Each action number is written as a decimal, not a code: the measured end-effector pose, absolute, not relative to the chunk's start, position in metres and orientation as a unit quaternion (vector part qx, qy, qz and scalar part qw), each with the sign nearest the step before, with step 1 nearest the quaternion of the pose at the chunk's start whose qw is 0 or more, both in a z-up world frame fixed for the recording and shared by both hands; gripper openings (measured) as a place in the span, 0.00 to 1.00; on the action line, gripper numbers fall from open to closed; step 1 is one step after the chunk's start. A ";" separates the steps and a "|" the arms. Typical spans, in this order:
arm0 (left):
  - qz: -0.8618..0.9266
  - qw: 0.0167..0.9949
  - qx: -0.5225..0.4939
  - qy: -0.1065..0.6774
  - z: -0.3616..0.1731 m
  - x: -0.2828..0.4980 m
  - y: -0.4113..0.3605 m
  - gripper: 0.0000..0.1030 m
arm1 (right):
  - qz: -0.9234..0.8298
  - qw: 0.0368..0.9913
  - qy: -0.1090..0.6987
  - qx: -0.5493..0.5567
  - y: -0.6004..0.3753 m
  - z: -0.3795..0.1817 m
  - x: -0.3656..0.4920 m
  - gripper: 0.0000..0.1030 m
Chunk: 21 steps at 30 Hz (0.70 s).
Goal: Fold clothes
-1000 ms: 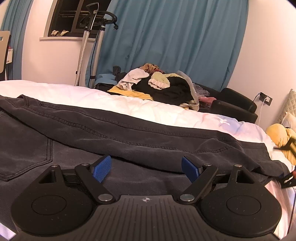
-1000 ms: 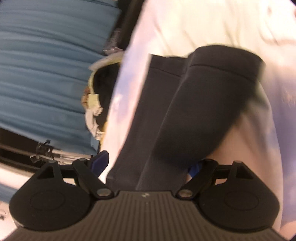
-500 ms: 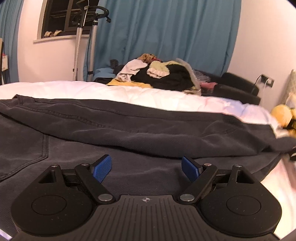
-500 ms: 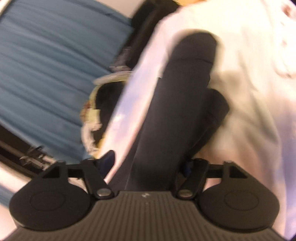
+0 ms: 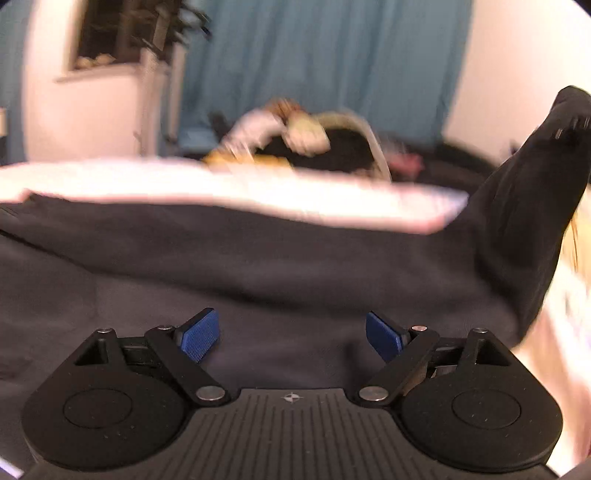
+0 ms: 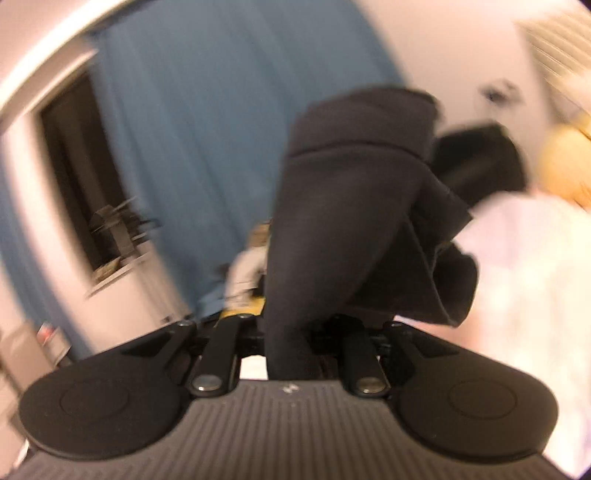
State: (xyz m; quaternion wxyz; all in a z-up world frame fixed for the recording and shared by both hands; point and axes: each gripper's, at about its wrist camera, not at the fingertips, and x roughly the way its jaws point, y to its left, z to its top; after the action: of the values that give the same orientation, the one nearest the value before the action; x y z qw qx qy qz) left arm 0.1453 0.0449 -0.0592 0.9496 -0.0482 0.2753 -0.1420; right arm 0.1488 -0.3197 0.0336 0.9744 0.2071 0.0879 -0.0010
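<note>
Left gripper (image 5: 291,334): blue fingers (image 5: 199,338) spread wide, nothing between them, low over the dark trousers (image 5: 258,266). Same spread as 0.5 s and 1 s ago; this view has gone motion-blurred.

Right gripper (image 6: 291,332): fingers closed in on the trousers' leg end (image 6: 351,206), fabric pinched between them; the pads themselves are hidden by cloth. At 1 s ago these fingers were apart around the fabric, narrower at 0.5 s, now clamped.

Trousers: body lies flat across the white bed (image 5: 221,188), right under the left gripper. The leg end that lay flat on the bed 1 s ago is now lifted; in the left view it rises at the right edge (image 5: 532,192) above bed level. In the right view the hem stands up in front of the camera, with a fold of fabric hanging to the right (image 6: 447,280).

Right camera has swung: earlier it looked down on the bed, now it faces the teal curtain (image 6: 207,147) and wall, heavy blur.

Behind the bed: clothes pile (image 5: 303,144), curtain, window (image 5: 107,33). Yellow plush toy (image 6: 565,166) at the right edge of the right view.
</note>
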 end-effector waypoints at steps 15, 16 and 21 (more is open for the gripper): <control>-0.052 0.965 -0.197 0.163 -0.031 0.126 0.149 0.88 | 0.225 0.946 0.227 -0.059 -0.018 -0.118 0.182 0.32; -0.045 0.965 -0.207 0.155 -0.029 0.125 0.156 0.88 | 0.240 0.942 0.227 -0.060 -0.022 -0.113 0.180 0.47; -0.032 0.967 -0.208 0.145 -0.027 0.118 0.162 0.88 | 0.313 0.918 0.227 -0.081 -0.066 -0.075 0.142 0.82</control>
State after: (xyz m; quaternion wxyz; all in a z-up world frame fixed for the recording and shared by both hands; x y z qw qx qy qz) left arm 0.1179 0.1625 -0.0271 0.9668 -0.2082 0.1447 -0.0316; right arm 0.1415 -0.0661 -0.0749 0.9184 -0.0812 0.2273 0.3135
